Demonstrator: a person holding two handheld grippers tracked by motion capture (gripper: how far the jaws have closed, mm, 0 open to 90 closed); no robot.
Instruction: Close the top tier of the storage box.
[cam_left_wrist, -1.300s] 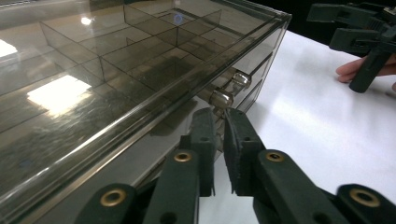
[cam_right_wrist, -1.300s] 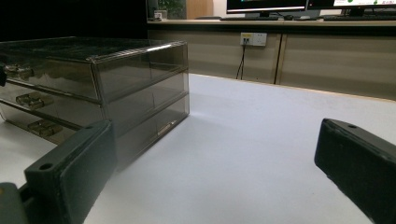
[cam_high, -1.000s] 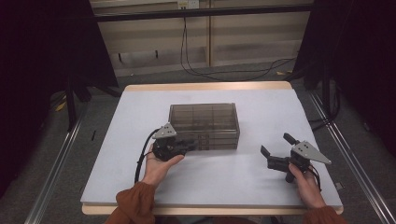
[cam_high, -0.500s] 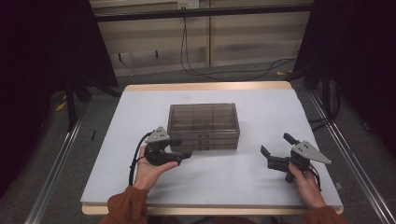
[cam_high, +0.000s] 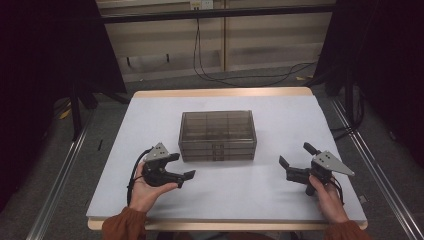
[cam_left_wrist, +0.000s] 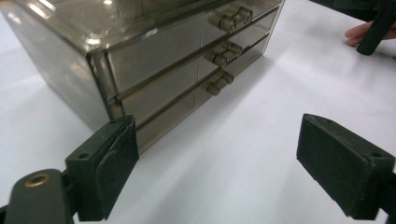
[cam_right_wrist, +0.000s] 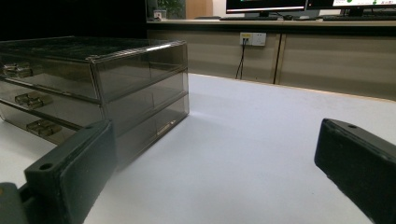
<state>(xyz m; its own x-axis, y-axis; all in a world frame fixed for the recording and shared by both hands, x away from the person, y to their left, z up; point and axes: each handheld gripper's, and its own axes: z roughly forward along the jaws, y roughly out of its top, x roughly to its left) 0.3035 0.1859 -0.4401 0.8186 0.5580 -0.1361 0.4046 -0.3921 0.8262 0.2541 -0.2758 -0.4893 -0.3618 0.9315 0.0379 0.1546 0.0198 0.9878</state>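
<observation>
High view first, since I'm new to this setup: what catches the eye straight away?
The smoky clear drawer box stands at the middle of the white table, its three drawers shut with handles facing the person. On either side of it a hand holds a black gripper just off the box: the left gripper and the right gripper, both with jaws open and nothing between them.

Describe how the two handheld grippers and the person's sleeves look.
Both the left gripper and the right gripper are black, each with two blocky jaws and a grey three-cornered plate on top. A black cable loops from the left gripper. The person's sleeves are rust orange.
</observation>
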